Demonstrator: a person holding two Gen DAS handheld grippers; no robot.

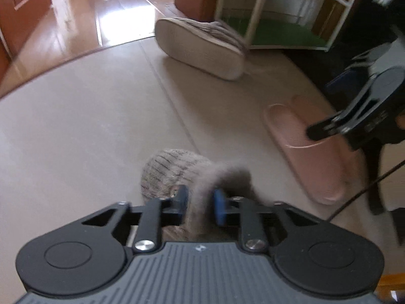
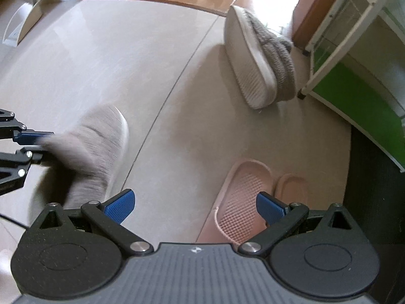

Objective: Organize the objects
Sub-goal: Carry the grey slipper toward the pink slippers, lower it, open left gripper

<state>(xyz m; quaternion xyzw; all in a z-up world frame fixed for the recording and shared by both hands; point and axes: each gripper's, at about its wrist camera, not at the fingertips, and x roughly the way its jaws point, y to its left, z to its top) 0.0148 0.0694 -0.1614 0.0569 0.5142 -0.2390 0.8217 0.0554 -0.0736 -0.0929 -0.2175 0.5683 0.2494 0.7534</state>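
Observation:
My left gripper [image 1: 201, 202] is shut on the fuzzy collar of a grey knitted slipper [image 1: 172, 169], held just above the floor; it also shows in the right wrist view [image 2: 101, 141], with the left gripper [image 2: 40, 143] at the left edge. Its mate, a second grey slipper [image 1: 202, 48], lies on its side, sole showing, by the white shelf; it also shows in the right wrist view [image 2: 258, 55]. My right gripper [image 2: 195, 207] is open and empty above a pink slipper [image 2: 240, 197]. The pink slippers [image 1: 308, 149] lie side by side.
A white-framed shelf [image 1: 278, 12] with a green base [image 2: 359, 106] stands at the far right. Beige floor tiles [image 1: 88, 126] meet glossy wooden flooring [image 1: 101, 12] farther off. A dark area [image 2: 374, 202] lies at the right. A white object [image 2: 22, 22] sits far left.

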